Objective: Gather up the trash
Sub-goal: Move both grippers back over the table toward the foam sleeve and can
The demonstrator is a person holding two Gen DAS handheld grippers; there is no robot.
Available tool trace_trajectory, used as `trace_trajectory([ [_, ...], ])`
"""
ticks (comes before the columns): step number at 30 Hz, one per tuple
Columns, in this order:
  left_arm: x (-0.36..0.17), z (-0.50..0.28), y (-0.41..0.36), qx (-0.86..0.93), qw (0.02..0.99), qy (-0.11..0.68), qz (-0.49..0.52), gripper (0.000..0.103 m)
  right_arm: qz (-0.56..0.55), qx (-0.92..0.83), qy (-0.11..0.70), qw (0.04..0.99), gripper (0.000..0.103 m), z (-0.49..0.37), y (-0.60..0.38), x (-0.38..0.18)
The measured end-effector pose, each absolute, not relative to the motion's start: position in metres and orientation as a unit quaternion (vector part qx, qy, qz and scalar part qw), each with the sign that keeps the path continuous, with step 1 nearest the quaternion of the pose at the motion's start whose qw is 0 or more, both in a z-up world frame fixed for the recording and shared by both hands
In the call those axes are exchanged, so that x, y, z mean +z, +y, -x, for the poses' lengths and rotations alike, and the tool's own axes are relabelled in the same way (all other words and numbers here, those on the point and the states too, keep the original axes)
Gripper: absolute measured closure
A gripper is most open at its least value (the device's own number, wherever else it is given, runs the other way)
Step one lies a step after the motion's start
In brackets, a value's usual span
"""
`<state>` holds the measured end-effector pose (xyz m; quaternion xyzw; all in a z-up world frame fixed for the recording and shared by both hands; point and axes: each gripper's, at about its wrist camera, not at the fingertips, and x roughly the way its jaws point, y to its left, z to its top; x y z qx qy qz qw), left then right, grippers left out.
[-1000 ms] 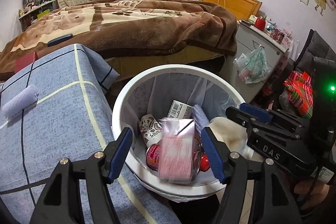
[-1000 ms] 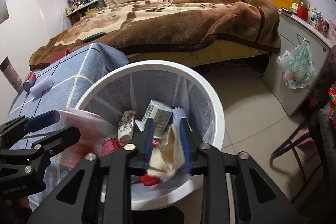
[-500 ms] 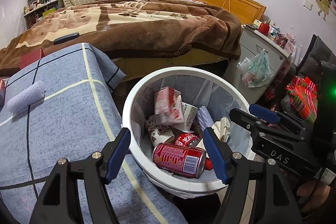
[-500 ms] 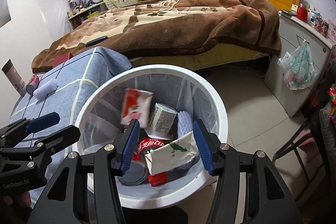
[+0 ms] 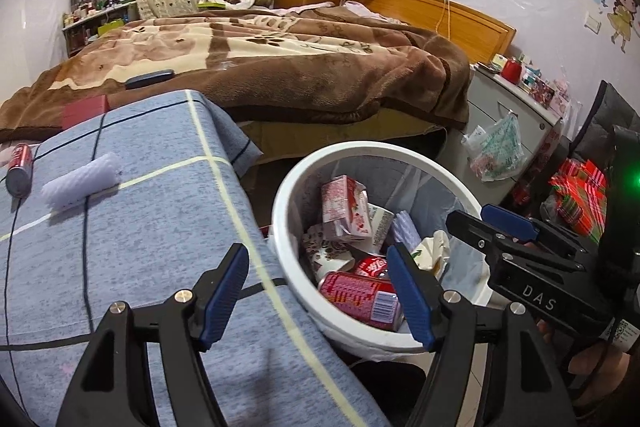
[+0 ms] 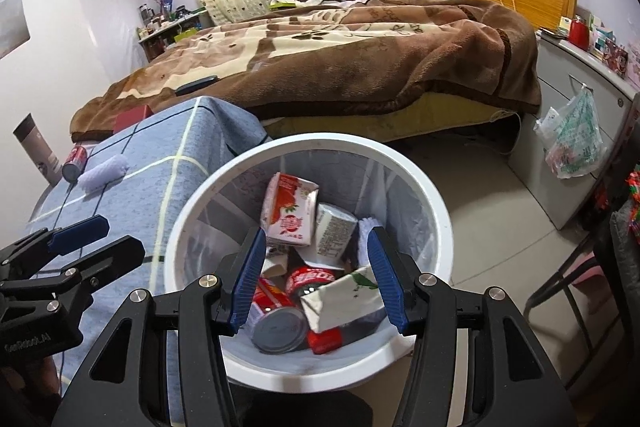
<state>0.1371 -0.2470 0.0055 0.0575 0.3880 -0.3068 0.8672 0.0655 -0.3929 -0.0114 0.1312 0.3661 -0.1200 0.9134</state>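
The left gripper (image 5: pixel 318 289) is seen with its blue-padded jaws spread wide and nothing between them; it is held above the near right edge of the blue-grey checked tablecloth (image 5: pixel 140 227), where that edge meets the bin. The right gripper (image 6: pixel 316 281) is likewise spread wide and empty, and is held over the near rim of the round white plastic waste bin (image 6: pixel 192 211), pointing down into it.

The bin, lined with a clear bag, stands on the floor just beside the right edge of the cloth-covered table. Inside it are seen a pink and white strawberry milk carton (image 6: pixel 290 213) leaning against the far wall, a white printed carton (image 6: pixel 334 237) touching it on the right, a red drinks can (image 5: pixel 360 295) lying on its side near the front, a second red can (image 6: pixel 310 277) behind it, and a folded white paper wrapper (image 6: pixel 344 301) at the front right.

Near the far left edge of the tablecloth a rolled pale lilac foam sleeve (image 5: pixel 82 183) is lying, with another red can (image 5: pixel 20 169) on its side just beside it.
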Motion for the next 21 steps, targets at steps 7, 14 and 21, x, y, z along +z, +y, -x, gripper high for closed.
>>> trace_trajectory([
  [7,0.012,-0.142,-0.216,-0.28,0.882,0.376,-0.05,0.03,-0.128,-0.102,0.357,0.92,0.049,-0.071,-0.376,-0.006],
  [14,0.017,-0.153,-0.179,-0.247,0.895,0.37,-0.034,0.03,-0.119,-0.073,0.353,0.925,0.048,-0.087,-0.346,-0.002],
  [21,0.019,-0.167,-0.142,-0.215,0.905,0.367,-0.022,0.03,-0.105,-0.042,0.358,0.927,0.048,-0.108,-0.315,-0.001],
])
